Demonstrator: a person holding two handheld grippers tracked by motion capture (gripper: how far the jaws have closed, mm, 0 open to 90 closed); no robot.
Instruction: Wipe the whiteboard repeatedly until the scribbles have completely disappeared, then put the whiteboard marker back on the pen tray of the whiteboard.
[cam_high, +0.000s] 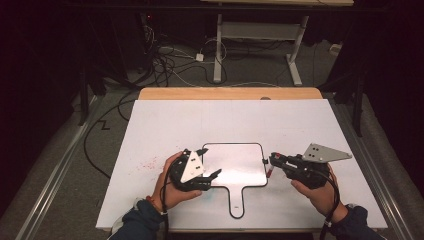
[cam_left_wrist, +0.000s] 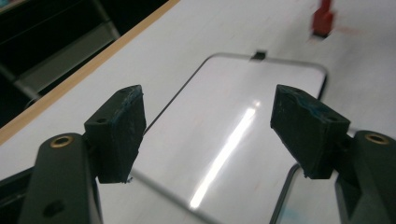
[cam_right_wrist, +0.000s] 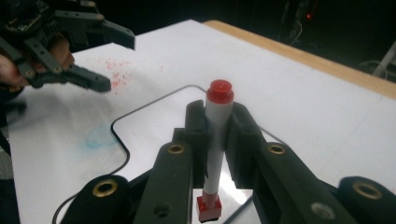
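Right claw (cam_right_wrist: 215, 135) clamps marker (cam_right_wrist: 217, 135); left claw (cam_left_wrist: 210, 135) gapes empty. Lower tip squarely onto whiteboard (cam_high: 235, 170), grip firm.

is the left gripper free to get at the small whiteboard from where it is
Probably yes. The left gripper hangs at the whiteboard's left edge with jaws wide and empty, nothing between them and the board. The right gripper, at the far edge, holds the red marker.

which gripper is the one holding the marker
The right gripper: it is shut on the red-capped marker beside the small whiteboard. The left gripper stands open with nothing in it.
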